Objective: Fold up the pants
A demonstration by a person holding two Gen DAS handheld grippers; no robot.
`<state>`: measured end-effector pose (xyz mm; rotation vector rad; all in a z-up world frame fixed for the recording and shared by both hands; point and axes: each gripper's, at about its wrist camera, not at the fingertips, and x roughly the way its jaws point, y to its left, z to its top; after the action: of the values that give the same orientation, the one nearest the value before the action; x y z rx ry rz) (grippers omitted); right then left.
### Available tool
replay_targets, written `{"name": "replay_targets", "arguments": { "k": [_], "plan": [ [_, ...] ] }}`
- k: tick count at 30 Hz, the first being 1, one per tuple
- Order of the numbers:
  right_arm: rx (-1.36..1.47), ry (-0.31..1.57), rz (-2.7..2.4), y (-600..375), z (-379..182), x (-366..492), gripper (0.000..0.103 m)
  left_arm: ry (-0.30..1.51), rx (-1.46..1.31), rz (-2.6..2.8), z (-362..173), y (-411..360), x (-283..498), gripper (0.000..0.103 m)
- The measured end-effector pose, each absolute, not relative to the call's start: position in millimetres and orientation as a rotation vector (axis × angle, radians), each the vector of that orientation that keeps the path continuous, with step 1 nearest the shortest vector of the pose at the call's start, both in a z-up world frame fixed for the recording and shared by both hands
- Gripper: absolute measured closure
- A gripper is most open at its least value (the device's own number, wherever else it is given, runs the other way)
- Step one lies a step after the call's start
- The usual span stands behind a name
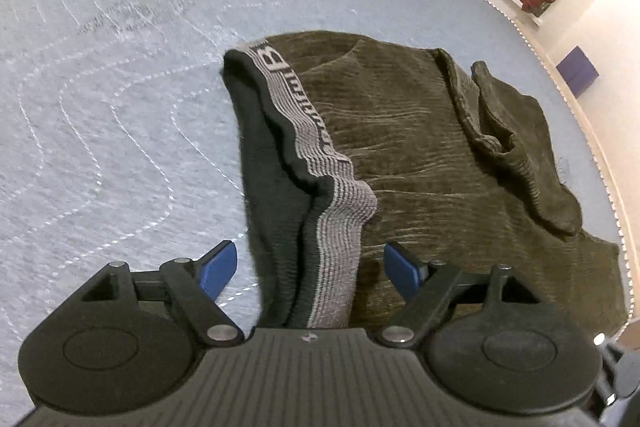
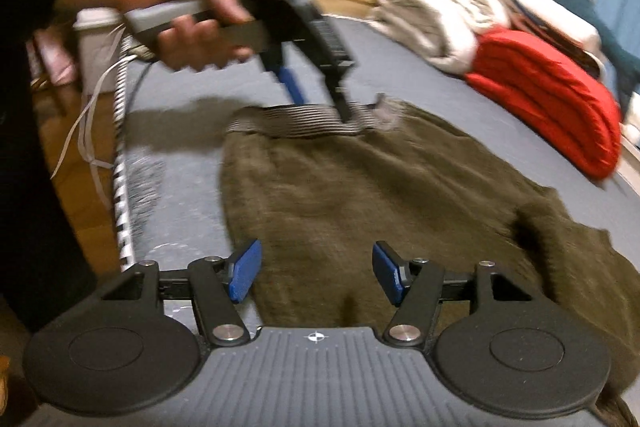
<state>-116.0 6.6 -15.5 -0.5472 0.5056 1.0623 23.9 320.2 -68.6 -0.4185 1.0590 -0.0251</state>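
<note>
Showing pants (image 1: pixel 400 147) on the bed (image 1: pixel 100 87); waistband (image 1: pixel 316 163) running lengthwise between the left gripper's (image 1: pixel 310 267) spread jaws, right gripper (image 2: pixel 316 275) likewise spread.

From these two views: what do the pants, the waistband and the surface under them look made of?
Pants: olive-brown ribbed cloth, likely corduroy or a rib knit; fine parallel ridges, matte nap.
Waistband: woven elastic, probably; grey and black stripes with lettering, black lining, wavy edge.
Surface: blue-grey quilted fabric, looks like a mattress or padded cover; curving stitch lines, faintly fuzzy, corded edge.
</note>
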Motion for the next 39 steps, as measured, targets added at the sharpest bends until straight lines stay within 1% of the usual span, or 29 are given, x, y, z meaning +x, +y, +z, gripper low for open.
{"name": "replay_targets", "arguments": {
  "k": [1,5,8,9,10,11,13,15,16,17,18,19,20,21,22,24,26,29,31,32,33,34,35,36,37,39],
  "plan": [
    [-0.564,0.511,1.085,8.5,-16.8,-118.0,0.035,1.062,-0.427,-0.031,-70.1,319.1,25.2,0.018],
    [-0.64,0.502,1.134,18.0,-24.7,-127.3,0.035,1.067,-0.491,-0.049,-75.6,319.1,32.6,0.018],
    [-0.678,0.482,1.149,24.2,-27.3,-132.7,0.039,1.068,-0.544,-0.024,-79.0,322.2,37.3,0.018],
    [-0.695,0.481,1.155,26.3,-28.0,-134.1,0.044,1.067,-0.569,-0.018,-81.1,323.1,39.1,0.018],
    [-0.704,0.481,1.16,28.4,-28.9,-133.8,0.052,1.069,-0.6,-0.014,-84.2,324.1,40.8,0.018],
    [-0.71,0.487,1.169,31.2,-29.3,-132.1,0.057,1.071,-0.626,-0.011,-87.1,324.7,41.8,0.018],
    [-0.722,0.494,1.188,35.5,-30.2,-132.6,0.072,1.067,-0.674,0.009,-92.1,327.0,43.9,0.018],
    [-0.736,0.485,1.204,35.5,-28.1,-130.2,0.082,1.049,-0.724,0.031,-93.5,330.8,44.5,0.019],
    [-0.741,0.482,1.207,38.3,-28.7,-128.9,0.088,1.042,-0.744,0.047,-93.1,332.1,44.4,0.02],
    [-0.745,0.48,1.212,39.2,-28.4,-129.0,0.09,1.039,-0.749,0.064,-92.5,332.4,44.4,0.023],
    [-0.745,0.477,1.219,40.1,-28.2,-129.2,0.093,1.043,-0.734,0.091,-91.4,331.4,44.8,0.033],
    [-0.748,0.471,1.229,39.7,-27.1,-129.9,0.098,1.045,-0.706,0.106,-89.7,329.5,44.9,0.039],
    [-0.749,0.465,1.243,40.3,-25.8,-130.4,0.099,1.04,-0.686,0.104,-87.8,327.9,44.5,0.044],
    [-0.745,0.464,1.258,40.9,-24.8,-131.5,0.1,1.032,-0.655,0.097,-84.2,325.2,43.5,0.054],
    [-0.738,0.464,1.274,41.0,-23.5,-132.6,0.103,1.026,-0.635,0.089,-80.7,323.7,42.5,0.061],
    [-0.712,0.475,1.351,40.9,-19.5,-136.9,0.103,1.005,-0.633,0.081,-71.5,324.9,37.4,0.067],
    [-0.747,0.452,1.398,44.7,-20.2,-147.9,0.103,0.99,-0.621,0.072,-64.7,323.6,32.6,0.068],
    [-0.778,0.436,1.341,50.3,-25.4,-149.0,0.103,0.979,-0.585,0.06,-61.1,319.1,27.5,0.068],
    [-0.736,0.426,1.29,49.4,-18.9,-141.9,0.103,0.982,-0.57,0.059,-63.2,318.3,27.2,0.064],
    [-0.717,0.402,1.269,48.1,-14.9,-140.1,0.101,0.988,-0.565,0.069,-64.9,318.5,27.7,0.062],
    [-0.705,0.382,1.248,46.7,-11.0,-138.4,0.095,0.997,-0.558,0.082,-66.7,318.3,28.6,0.056],
    [-0.703,0.375,1.221,45.6,-10.0,-135.8,0.081,1.002,-0.557,0.087,-68.2,318.1,31.0,0.054],
    [-0.714,0.381,1.202,45.6,-10.7,-132.1,0.07,1.005,-0.556,0.087,-70.5,318.2,32.8,0.052],
    [-0.731,0.391,1.184,45.3,-13.7,-128.8,0.05,1.009,-0.544,0.089,-71.8,317.1,34.4,0.049],
    [-0.755,0.414,1.171,45.2,-19.8,-126.3,0.041,1.012,-0.533,0.09,-72.8,315.6,35.9,0.046],
    [-0.792,0.454,1.174,44.8,-31.4,-124.5,0.041,1.019,-0.525,0.089,-74.4,313.6,38.5,0.042]
  ]
}}
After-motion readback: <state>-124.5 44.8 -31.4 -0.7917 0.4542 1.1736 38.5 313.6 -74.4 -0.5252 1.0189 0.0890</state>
